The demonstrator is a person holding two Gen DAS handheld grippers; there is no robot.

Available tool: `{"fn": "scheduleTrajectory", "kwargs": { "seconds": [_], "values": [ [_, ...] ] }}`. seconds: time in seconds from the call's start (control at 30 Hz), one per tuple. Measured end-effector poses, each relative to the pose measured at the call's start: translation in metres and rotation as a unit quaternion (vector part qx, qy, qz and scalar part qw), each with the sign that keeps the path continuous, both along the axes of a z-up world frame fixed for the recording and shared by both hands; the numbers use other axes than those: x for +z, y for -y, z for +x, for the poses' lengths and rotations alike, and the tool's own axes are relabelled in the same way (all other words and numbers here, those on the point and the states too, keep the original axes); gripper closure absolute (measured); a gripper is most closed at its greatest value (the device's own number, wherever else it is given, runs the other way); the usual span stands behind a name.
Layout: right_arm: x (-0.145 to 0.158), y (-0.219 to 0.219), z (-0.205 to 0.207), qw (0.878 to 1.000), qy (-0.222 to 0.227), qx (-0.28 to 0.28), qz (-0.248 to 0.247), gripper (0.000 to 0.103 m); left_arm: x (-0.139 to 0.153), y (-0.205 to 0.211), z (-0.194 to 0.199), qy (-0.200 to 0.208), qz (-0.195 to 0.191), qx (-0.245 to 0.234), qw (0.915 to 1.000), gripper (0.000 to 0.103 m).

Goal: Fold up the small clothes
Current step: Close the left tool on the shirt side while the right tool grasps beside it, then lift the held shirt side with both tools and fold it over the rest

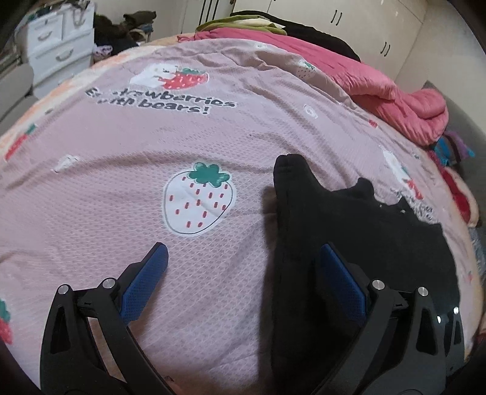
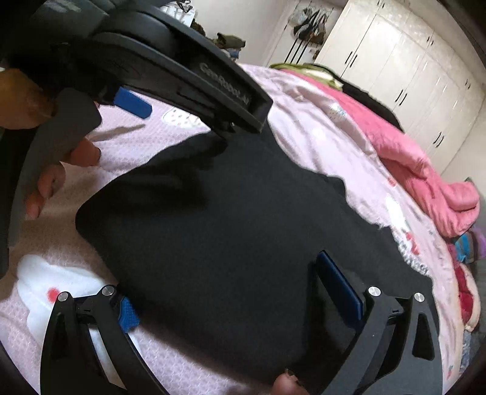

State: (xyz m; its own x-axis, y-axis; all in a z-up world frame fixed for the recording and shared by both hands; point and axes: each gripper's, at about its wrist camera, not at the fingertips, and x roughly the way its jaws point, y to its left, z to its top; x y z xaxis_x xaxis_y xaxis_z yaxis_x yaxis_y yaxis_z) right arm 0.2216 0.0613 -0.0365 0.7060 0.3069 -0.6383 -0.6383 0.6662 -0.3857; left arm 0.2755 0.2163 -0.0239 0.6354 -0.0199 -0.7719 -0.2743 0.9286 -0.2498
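A small black garment [image 2: 243, 212] lies flat on the pink strawberry bedspread [image 1: 121, 182]. In the left wrist view the garment [image 1: 349, 231] is at the right, with a narrow part reaching up. My left gripper [image 1: 243, 258] is open, its right blue pad [image 1: 340, 279] over the garment's left edge, its left pad [image 1: 145, 279] over bare bedspread. My right gripper [image 2: 227, 291] is open over the garment's near edge; its left pad [image 2: 127, 313] shows only partly at the cloth's edge. The left gripper [image 2: 182, 76] also appears at upper left in the right wrist view.
A rolled pink quilt [image 1: 395, 91] and folded clothes [image 1: 243, 22] lie along the bed's far right side. White wardrobes [image 2: 410, 76] stand behind it. A white drawer unit [image 1: 57, 42] is at far left. Colourful clothes [image 2: 467, 243] lie at the bed's right edge.
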Motion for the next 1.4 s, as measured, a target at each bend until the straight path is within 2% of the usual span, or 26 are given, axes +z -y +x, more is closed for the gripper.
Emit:
{"fn": "scheduleTrajectory", "kwargs": {
  "seconds": [0.1,0.13,0.17,0.23,0.37,0.43,0.6,0.8,0.9,0.97,1.0,1.03,1.07,1.17,1.4],
  "values": [
    [0.005,0.003,-0.002,1.000,0.024,0.002,0.009,0.006,-0.005,-0.004,0.005,0.000,-0.022,0.002,0.9998,0.009],
    [0.007,0.006,-0.003,0.999,0.028,0.005,0.017,0.012,-0.007,-0.005,0.006,-0.002,-0.028,0.002,0.9996,0.009],
    [0.010,0.007,-0.004,0.999,0.030,0.009,0.025,0.022,-0.008,-0.005,0.007,-0.003,-0.032,0.002,0.9995,0.009],
    [0.014,0.011,-0.007,0.999,0.034,0.013,0.036,0.031,-0.009,-0.007,0.009,-0.002,-0.039,0.002,0.9992,0.009],
    [0.023,0.016,-0.012,0.997,0.025,0.025,0.068,0.077,-0.009,-0.007,0.017,0.002,-0.050,0.001,0.9987,0.009],
    [0.027,0.015,-0.016,0.996,0.033,0.025,0.074,0.085,-0.010,-0.006,0.022,0.001,-0.056,-0.003,0.9984,0.009],
    [0.034,0.026,-0.006,0.993,-0.009,0.013,0.117,0.088,-0.011,0.000,0.030,0.001,-0.061,-0.015,0.9980,0.009],
    [0.044,0.035,-0.008,0.990,-0.003,0.002,0.140,0.089,-0.009,0.010,0.036,0.012,-0.080,-0.034,0.9961,0.010],
    [0.046,0.038,-0.011,0.989,0.000,-0.003,0.146,0.089,-0.007,0.018,0.039,0.018,-0.097,-0.048,0.9939,0.029],
    [0.047,0.044,-0.012,0.988,-0.001,-0.006,0.152,0.089,-0.007,0.023,0.041,0.018,-0.113,-0.060,0.9916,0.049],
    [0.047,0.044,-0.012,0.988,-0.002,-0.006,0.154,0.089,-0.007,0.026,0.042,0.018,-0.119,-0.064,0.9908,0.054],
    [0.047,0.045,-0.013,0.988,-0.003,-0.007,0.156,0.090,-0.007,0.029,0.042,0.020,-0.124,-0.070,0.9896,0.067],
    [0.047,0.047,-0.013,0.988,-0.003,-0.007,0.157,0.090,-0.006,0.032,0.042,0.021,-0.125,-0.074,0.9892,0.075],
    [0.047,0.049,-0.014,0.987,-0.001,-0.009,0.162,0.090,-0.002,0.036,0.040,0.028,-0.127,-0.080,0.9883,0.086],
    [0.052,0.061,-0.017,0.984,0.011,-0.015,0.177,0.090,0.013,0.045,0.034,0.049,-0.125,-0.092,0.9867,0.090]
  ]
}}
